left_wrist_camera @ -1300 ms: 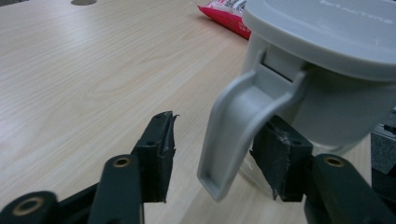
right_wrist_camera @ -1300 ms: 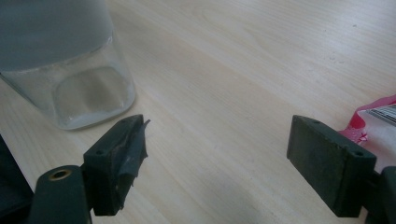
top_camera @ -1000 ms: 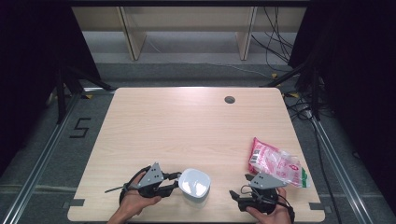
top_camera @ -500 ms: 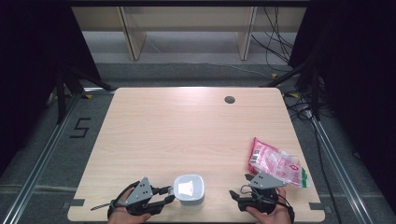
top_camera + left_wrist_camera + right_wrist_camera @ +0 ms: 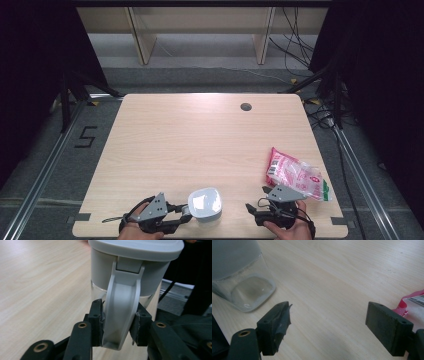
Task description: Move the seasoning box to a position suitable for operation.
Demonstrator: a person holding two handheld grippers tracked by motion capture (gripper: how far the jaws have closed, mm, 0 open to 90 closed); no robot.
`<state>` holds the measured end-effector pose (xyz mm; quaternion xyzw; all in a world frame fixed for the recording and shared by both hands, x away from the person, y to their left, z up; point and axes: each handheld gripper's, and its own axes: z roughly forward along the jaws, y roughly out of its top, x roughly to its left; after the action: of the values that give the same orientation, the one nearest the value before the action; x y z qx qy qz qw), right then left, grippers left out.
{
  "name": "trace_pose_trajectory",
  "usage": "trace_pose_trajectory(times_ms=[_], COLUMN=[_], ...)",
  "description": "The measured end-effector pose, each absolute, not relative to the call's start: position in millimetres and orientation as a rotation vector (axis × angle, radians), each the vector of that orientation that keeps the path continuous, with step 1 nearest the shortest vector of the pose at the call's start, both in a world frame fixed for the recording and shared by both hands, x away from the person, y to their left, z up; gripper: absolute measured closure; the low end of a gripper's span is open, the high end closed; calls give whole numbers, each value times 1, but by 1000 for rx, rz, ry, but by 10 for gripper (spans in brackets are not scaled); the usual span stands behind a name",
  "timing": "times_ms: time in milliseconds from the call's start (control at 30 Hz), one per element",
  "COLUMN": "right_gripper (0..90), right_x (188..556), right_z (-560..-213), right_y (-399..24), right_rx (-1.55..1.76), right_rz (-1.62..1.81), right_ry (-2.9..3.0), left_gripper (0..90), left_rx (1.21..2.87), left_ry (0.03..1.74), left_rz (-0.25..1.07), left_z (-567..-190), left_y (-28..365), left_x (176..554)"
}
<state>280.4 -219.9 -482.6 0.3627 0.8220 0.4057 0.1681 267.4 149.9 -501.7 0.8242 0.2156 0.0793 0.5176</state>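
Note:
A clear jug with a white lid [image 5: 205, 203] stands near the table's front edge. My left gripper [image 5: 183, 214] reaches it from the left. In the left gripper view the jug's white handle [image 5: 122, 312] sits between the two black pads [image 5: 96, 322], which press on its sides, so my left gripper [image 5: 117, 325] is shut on the handle. My right gripper [image 5: 270, 207] rests low at the front right, jaws wide apart with bare wood between them [image 5: 328, 317]. A pink and white packet [image 5: 295, 175] lies just beyond its right jaw [image 5: 414, 302]. The jug's clear base [image 5: 249, 293] stands to its left.
The wooden table [image 5: 200, 140] has a round cable hole [image 5: 245, 106] near its far edge. The table's front edge runs right under both hands. Wooden shelving [image 5: 200, 30] and cables stand on the floor behind the table.
My left gripper has drawn back toward the front edge and a little left, and the jug has come slightly nearer with it. The right gripper and the packet have stayed put.

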Motion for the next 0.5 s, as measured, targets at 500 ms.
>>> trace_pose_trajectory(times_ms=[500], right_gripper=[208], right_x=[281], right_z=[-483], right_y=[-220], right_rx=[1036], right_rz=[1149], right_ry=[2334], left_gripper=[681], left_rx=[1928], left_ry=[630], left_rz=[340], left_z=[-504], left_y=[126], left_x=[279])
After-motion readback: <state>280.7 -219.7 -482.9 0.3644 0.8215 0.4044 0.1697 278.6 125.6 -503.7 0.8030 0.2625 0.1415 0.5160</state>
